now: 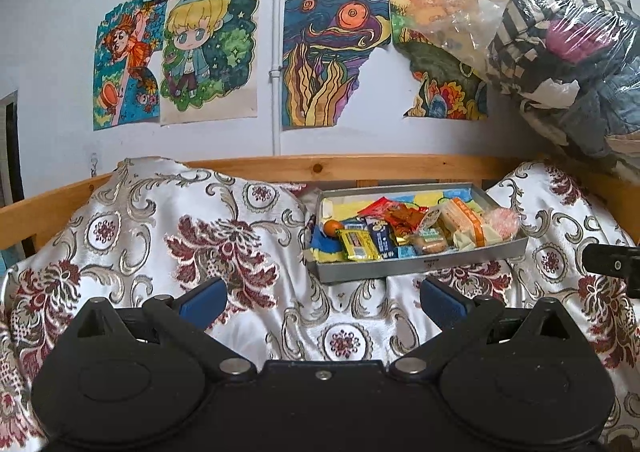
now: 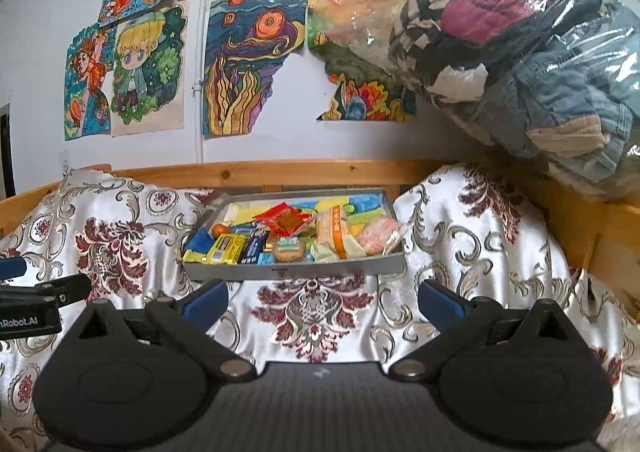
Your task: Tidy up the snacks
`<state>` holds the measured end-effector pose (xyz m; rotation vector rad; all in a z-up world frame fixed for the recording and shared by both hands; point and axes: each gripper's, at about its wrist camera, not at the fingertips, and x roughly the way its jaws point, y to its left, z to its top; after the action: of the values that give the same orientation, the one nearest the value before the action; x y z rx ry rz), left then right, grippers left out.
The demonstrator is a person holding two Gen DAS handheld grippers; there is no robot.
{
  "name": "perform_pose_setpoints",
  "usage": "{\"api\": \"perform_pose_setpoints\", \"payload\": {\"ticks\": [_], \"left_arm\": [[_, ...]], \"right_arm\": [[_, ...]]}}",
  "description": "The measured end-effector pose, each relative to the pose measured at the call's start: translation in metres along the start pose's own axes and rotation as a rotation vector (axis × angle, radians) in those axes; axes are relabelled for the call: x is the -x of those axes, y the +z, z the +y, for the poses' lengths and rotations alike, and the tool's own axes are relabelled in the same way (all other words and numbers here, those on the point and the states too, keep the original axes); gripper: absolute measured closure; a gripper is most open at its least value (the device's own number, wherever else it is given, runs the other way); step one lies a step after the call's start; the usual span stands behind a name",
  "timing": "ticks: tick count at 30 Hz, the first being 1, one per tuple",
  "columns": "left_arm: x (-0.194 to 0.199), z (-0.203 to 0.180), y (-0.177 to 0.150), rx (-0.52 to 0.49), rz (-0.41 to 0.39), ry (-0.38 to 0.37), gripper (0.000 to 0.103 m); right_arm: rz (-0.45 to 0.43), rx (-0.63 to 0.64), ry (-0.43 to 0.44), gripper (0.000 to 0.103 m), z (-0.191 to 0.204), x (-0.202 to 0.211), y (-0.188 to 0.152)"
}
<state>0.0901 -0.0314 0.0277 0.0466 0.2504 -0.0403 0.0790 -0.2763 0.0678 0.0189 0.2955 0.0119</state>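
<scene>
A shallow grey tray [image 1: 420,266] [image 2: 296,272] lies on the patterned bedspread, filled with several wrapped snacks. Among them are a yellow packet [image 1: 358,246] [image 2: 226,248], a red packet [image 1: 382,208] [image 2: 282,218], an orange-and-white packet [image 1: 466,222] [image 2: 338,234], a pink packet [image 1: 502,224] [image 2: 380,236] and a small orange ball [image 1: 333,227] [image 2: 221,229]. My left gripper [image 1: 323,298] hovers open just short of the tray's near left corner, holding nothing. My right gripper [image 2: 323,298] is open too, in front of the tray's near wall, and empty.
A white and maroon floral bedspread [image 1: 200,244] [image 2: 480,244] covers the bed. A wooden rail [image 1: 360,166] [image 2: 320,170] runs behind the tray. A clear bag of clothes [image 1: 572,56] [image 2: 520,52] is piled at the right. Drawings [image 1: 208,52] hang on the wall.
</scene>
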Motion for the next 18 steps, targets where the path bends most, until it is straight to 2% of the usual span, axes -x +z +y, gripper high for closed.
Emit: {"api": "perform_pose_setpoints", "payload": {"ticks": [9,18], "left_arm": [[0.015,-0.004,-0.014,-0.024,0.026,-0.004,0.001],[0.015,0.005,-0.021,0.024,0.071,0.003,0.001]], "right_arm": [[0.038,-0.019,-0.003,0.000,0.001,0.009,-0.010],[0.082,0.000,-0.003,0.000,0.007,0.014,-0.019]]}}
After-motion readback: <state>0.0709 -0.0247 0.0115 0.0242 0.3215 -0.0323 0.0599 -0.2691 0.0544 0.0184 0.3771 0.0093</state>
